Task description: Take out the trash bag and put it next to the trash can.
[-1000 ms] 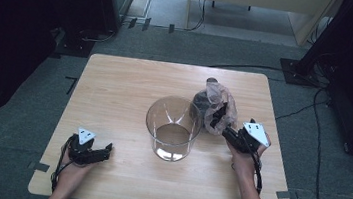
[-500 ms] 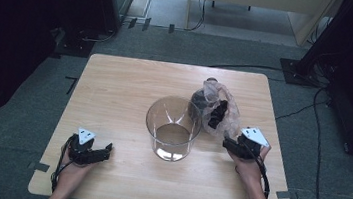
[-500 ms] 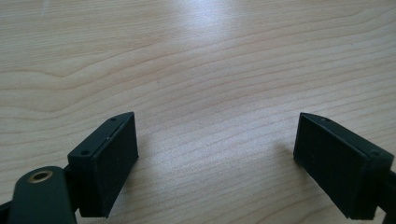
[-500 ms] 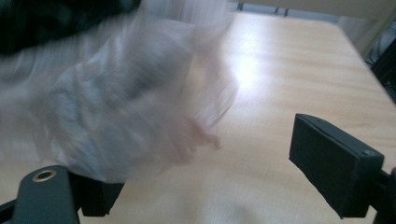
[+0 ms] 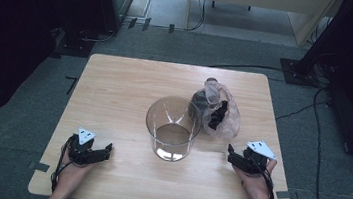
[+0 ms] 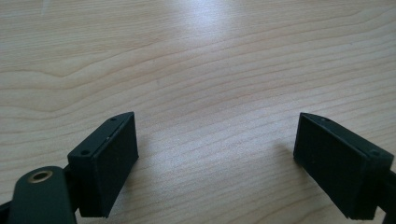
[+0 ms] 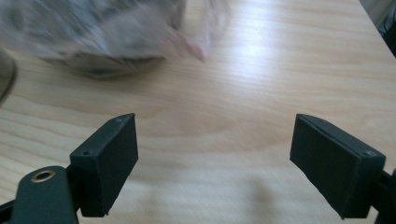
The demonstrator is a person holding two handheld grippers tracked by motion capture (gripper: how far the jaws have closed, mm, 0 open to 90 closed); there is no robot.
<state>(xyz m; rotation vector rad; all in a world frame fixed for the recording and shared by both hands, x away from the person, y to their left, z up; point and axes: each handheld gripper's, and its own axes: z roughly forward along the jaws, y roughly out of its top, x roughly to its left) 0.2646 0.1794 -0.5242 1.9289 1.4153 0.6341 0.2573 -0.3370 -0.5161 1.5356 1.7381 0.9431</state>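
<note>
We have both grippers down near the close edge of the wooden table (image 5: 131, 84), and neither holds anything. Our right gripper (image 5: 236, 158) sits at the near right with its jaws spread wide over bare wood, and in the right gripper view (image 7: 215, 168) the gap between the pads is empty. Our left gripper (image 5: 97, 154) rests at the near left, jaws likewise wide apart, with only wood grain between them in the left gripper view (image 6: 217, 163).

The thing we are working with, a crumpled clear plastic bag (image 5: 219, 112) with dark pieces inside, lies right of centre on the table, touching or just beside the far right side of the clear glass bowl (image 5: 173, 127). It sits a little beyond our right gripper, toward the far side.

The bag is what worries us. It is thin and slack, so if we close on a loose fold we may lift film alone while the dark contents sag, shift or spill out of an open mouth; we cannot tell whether it is tied. The bowl stands so close that a reach from the right could knock its wall and slide or tip it. Its glass wall is also hard to judge by eye. Our left gripper is well apart from both, too far to steady either.
</note>
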